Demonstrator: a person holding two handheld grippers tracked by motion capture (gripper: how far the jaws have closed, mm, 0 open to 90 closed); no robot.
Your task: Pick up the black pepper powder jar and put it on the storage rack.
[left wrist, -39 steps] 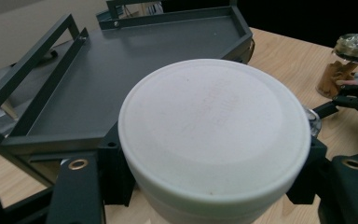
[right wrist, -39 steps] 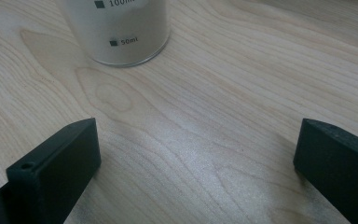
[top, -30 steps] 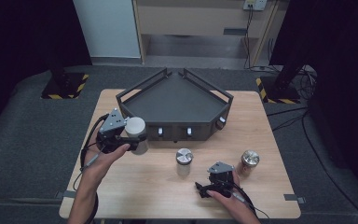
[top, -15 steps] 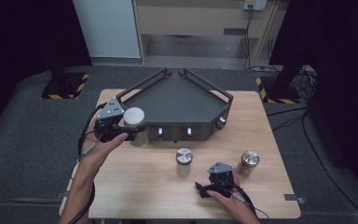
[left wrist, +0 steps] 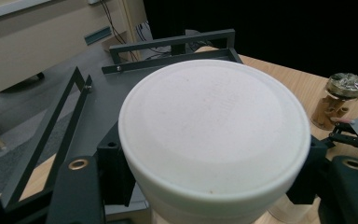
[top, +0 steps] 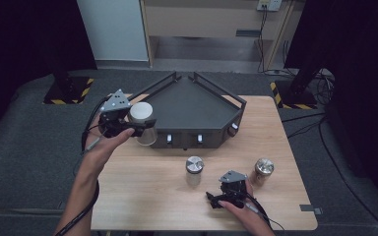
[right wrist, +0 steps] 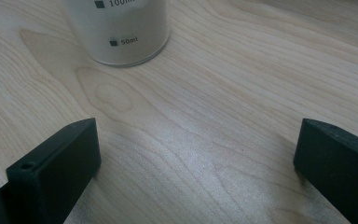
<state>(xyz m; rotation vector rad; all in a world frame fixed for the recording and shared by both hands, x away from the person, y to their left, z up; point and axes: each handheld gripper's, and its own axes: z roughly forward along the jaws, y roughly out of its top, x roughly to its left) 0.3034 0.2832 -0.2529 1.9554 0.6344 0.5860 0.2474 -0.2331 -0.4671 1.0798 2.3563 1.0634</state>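
Note:
My left gripper (top: 144, 129) is shut on a jar with a white lid (top: 141, 112), held off the table at the left front corner of the dark angular tray (top: 192, 105). In the left gripper view the white lid (left wrist: 214, 130) sits between the two black jaws, with the tray's rails (left wrist: 168, 46) behind it. My right gripper (top: 215, 200) rests low on the table near the front edge, open. In the right gripper view its jaws (right wrist: 196, 158) stand wide apart over bare wood, with the foot of a marked jar (right wrist: 121, 28) ahead.
A silver-lidded jar (top: 194, 167) stands mid-table in front of the tray. A second jar with brown contents (top: 264, 169) stands right of the right gripper; the same brown-filled jar (left wrist: 338, 100) shows in the left gripper view. The tray's front face carries small knobs (top: 199, 139).
My left gripper has risen with the white-lidded jar and moved away from the person, toward the tray's left corner. The right gripper has stayed put.

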